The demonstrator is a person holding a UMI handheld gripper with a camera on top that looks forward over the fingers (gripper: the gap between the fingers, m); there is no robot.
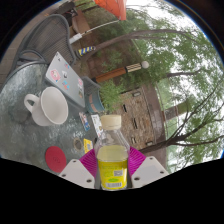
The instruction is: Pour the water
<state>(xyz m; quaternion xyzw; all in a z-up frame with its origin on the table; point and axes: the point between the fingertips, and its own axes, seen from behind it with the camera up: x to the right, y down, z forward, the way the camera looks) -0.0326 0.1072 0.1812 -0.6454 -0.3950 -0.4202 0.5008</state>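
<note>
A clear bottle [112, 155] with yellowish liquid and a yellow label stands between my two fingers, uncapped, its open neck pointing ahead. Both magenta pads [90, 160] press on its sides, so my gripper [112, 168] is shut on it. The view is tilted, and the bottle appears lifted off the grey table [20, 100]. A white mug [47, 105] sits on that table beyond my left finger, its mouth open. A red cap [56, 157] lies on the table close to the left finger.
A flat grey box [65, 75] with a label lies beyond the mug. Printed cards [88, 120] lie between mug and bottle. Cables [40, 45] run over the table's far side. Trees and a wooden building [140, 105] fill the background.
</note>
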